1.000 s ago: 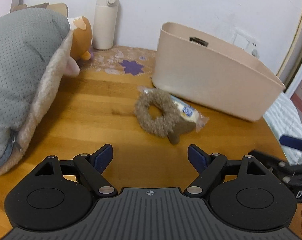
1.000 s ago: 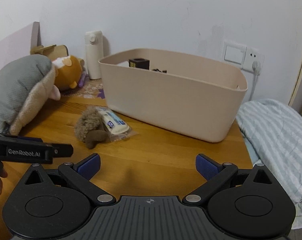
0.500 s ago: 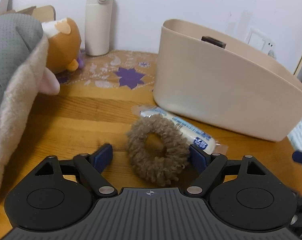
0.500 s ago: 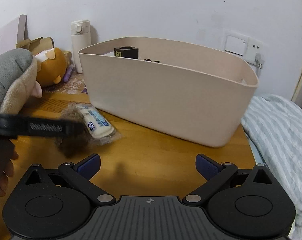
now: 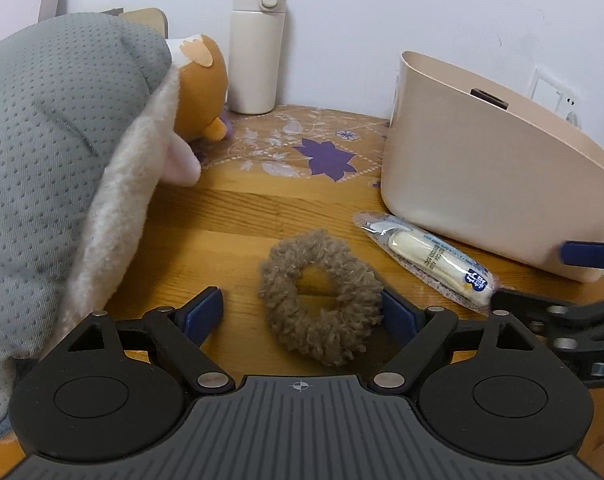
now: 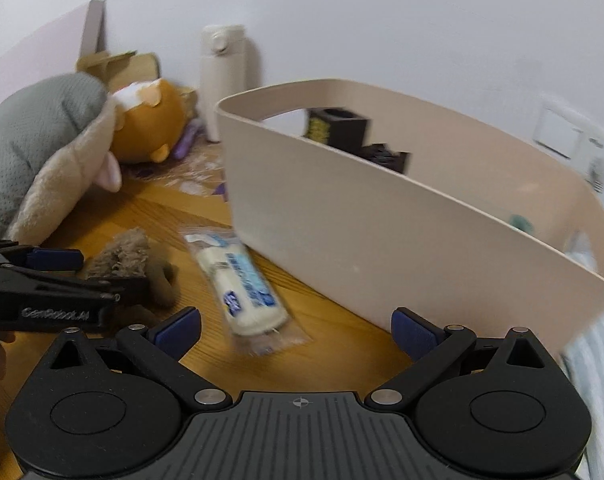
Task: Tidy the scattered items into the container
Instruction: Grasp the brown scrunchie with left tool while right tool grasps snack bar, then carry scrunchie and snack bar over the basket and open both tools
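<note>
Left wrist view: the warm-brown wooden tabletop (image 5: pixel 230 220) fills the scene, with a big grey-and-cream plush cushion (image 5: pixel 54 168) lying from nine to eleven o'clock. The beige oval plastic container (image 5: pixel 474 168) stands at two o'clock, a dark block just showing over its rim. A cream insulated bottle (image 5: pixel 258 44) stands upright at twelve o'clock against the wall, and an orange-and-white plush toy (image 5: pixel 200 96) peeps out beside the cushion at eleven o'clock. A purple-flowered clear mat (image 5: pixel 302 148) lies under the bottle and toy. The fuzzy brown ring-shaped hair scrunchie (image 5: pixel 322 296) lies flat on the tabletop at the centre, between the blue pads of the left tool (image 5: pixel 302 312); the tool stands wide open, its right pad touching or nearly touching the scrunchie's edge, its left pad clear of it. A white snack bar in a clear wrapper with blue print (image 5: pixel 430 256) lies just beside the container's base at three o'clock.

Right wrist view, blurred: the right tool (image 6: pixel 296 332) gapes wide and holds nothing, with the wrapped snack's near end reaching between its pads. The container sits at one o'clock, and the left tool reaches in at nine o'clock over the scrunchie.
</note>
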### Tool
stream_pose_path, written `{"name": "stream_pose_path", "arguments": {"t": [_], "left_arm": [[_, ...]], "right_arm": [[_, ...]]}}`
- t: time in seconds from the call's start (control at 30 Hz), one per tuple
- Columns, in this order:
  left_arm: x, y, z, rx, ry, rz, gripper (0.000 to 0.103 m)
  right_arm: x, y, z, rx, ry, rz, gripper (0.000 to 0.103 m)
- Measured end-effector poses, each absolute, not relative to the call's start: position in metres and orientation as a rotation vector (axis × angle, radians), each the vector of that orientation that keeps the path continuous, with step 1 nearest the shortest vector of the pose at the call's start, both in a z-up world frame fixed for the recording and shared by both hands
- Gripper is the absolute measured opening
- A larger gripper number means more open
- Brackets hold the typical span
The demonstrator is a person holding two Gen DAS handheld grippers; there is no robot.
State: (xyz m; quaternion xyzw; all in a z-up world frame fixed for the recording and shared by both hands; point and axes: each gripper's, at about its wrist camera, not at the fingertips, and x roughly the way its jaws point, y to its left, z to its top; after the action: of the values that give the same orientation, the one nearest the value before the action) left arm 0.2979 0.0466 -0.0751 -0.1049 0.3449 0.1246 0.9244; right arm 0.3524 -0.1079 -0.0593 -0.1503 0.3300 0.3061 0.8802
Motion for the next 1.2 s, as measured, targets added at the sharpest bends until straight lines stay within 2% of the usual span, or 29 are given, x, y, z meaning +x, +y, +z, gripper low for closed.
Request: {"name": "stream_pose_path", "arguments": {"t": [0.27, 0.4, 0.47, 0.53, 0.6, 0.63, 0.7, 0.73, 0.8, 0.87, 0.97, 1.2], "left_arm": [[0.300, 0.046, -0.077, -0.164, 0.693, 0.306, 0.086], [0.303, 0.044, -0.078, -0.144, 0.687, 0.308, 0.086], [0.303, 0.044, -0.079, -0.128, 0.675, 0.298, 0.086], [0.304, 0.043, -0.081, -0.115, 0.665, 0.295, 0.086], [0.304, 0.043, -0.081, -0.109, 0.659, 0.295, 0.084], [0.304, 0.044, -0.081, -0.107, 0.654, 0.288, 0.080], [0.303, 0.044, -0.081, -0.095, 0.643, 0.272, 0.064], [0.303, 0.043, -0.080, -0.088, 0.640, 0.265, 0.054], [0.302, 0.044, -0.079, -0.091, 0.643, 0.250, 0.043], [0.302, 0.045, -0.078, -0.096, 0.646, 0.238, 0.026], [0.299, 0.048, -0.077, -0.130, 0.649, 0.218, 0.019], [0.290, 0.039, -0.069, -0.145, 0.622, 0.185, 0.017]], "right_arm": [[0.369, -0.088, -0.073, -0.326, 0.772, 0.723, 0.100], [0.374, -0.085, -0.079, -0.316, 0.793, 0.708, 0.086], [0.375, -0.085, -0.081, -0.303, 0.788, 0.703, 0.086], [0.374, -0.083, -0.081, -0.301, 0.781, 0.704, 0.080], [0.374, -0.081, -0.081, -0.294, 0.774, 0.713, 0.071], [0.374, -0.079, -0.080, -0.295, 0.771, 0.716, 0.068], [0.372, -0.077, -0.079, -0.293, 0.762, 0.728, 0.046], [0.371, -0.076, -0.078, -0.294, 0.762, 0.732, 0.041], [0.368, -0.075, -0.076, -0.295, 0.770, 0.743, 0.036], [0.364, -0.075, -0.076, -0.296, 0.771, 0.748, 0.034], [0.358, -0.079, -0.075, -0.287, 0.772, 0.742, 0.030], [0.344, -0.095, -0.068, -0.261, 0.762, 0.738, 0.025]]}}
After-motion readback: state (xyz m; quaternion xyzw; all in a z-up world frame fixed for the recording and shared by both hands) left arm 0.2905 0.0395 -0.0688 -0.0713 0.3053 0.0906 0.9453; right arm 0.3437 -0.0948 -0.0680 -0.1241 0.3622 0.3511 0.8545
